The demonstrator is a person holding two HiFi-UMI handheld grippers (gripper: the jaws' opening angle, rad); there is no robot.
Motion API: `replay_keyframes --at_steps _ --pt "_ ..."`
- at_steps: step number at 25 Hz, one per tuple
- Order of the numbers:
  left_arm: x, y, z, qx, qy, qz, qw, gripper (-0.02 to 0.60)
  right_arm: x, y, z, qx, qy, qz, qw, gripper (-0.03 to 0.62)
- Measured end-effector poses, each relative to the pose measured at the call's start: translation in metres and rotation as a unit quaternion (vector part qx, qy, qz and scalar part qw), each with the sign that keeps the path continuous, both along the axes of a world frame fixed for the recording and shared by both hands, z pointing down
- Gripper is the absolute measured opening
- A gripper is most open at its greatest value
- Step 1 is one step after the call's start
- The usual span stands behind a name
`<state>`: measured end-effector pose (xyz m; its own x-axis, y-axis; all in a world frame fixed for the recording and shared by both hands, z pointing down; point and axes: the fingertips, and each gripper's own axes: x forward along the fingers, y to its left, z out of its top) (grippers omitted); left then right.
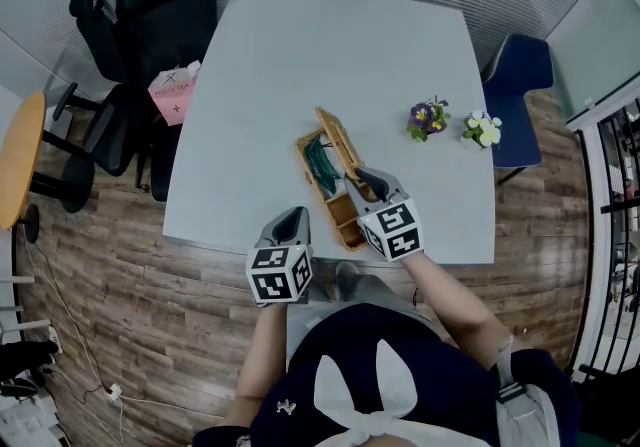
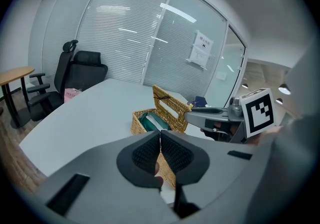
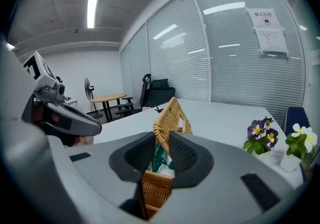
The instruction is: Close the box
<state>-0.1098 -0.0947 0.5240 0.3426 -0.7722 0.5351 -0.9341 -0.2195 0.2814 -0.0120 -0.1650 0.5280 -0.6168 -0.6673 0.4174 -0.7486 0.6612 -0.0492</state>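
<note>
A wicker box lies on the grey table near its front edge, with green packets inside. Its lid stands raised along the box's right side. My right gripper is at the lid's near end; in the right gripper view the lid's rim sits between the pads of my right gripper and touches both. My left gripper hovers at the table's front edge, left of the box, shut and empty. In the left gripper view, the box lies beyond my left gripper.
Two small flower pots, purple and white, stand at the table's right. A black office chair with a pink box on it is at the left, a blue chair at the right, a round wooden table far left.
</note>
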Motion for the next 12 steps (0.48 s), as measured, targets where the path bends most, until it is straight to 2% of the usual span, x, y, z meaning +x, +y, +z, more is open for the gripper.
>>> replay_keyframes --at_steps 12 --pt "-0.0058 0.0010 -0.0013 0.003 0.001 -0.002 1.0000 0.026 -0.0080 0.0047 0.0051 0.002 0.018 -0.012 1.000 0.094"
